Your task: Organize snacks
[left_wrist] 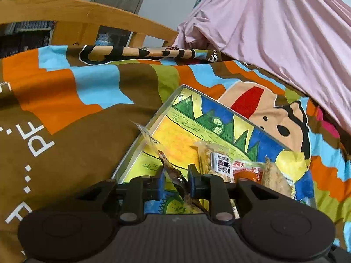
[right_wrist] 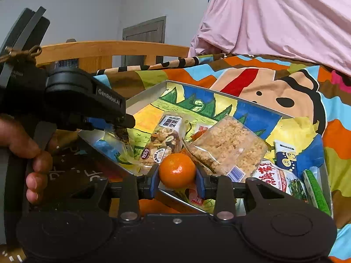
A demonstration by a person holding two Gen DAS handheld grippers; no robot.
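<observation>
Bright cartoon bedspread [left_wrist: 65, 114] is carrying a printed tin tray [right_wrist: 144, 98]; your right gripper [right_wrist: 177, 175] is clamping a glossy round orange mandarin [right_wrist: 176, 169], your "GenRobot.AI" left gripper [left_wrist: 175, 179] is sitting slightly parted around a clear crinkly dark-snack packet [left_wrist: 173, 173].

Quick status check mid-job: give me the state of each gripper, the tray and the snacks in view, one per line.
Right gripper: shut on the mandarin.
Mandarin: held at the tray's near edge, not set down.
Left gripper: jaws slightly apart, no pad clearly pressing the clear wrapper.
Clear wrapper: between the left jaws, over the tray.
Tray: open, tilted on the bedding, partly filled.
Rice-crisp pack: sealed, lying in the tray.
Nut bar: sealed, lying in the tray.
</observation>
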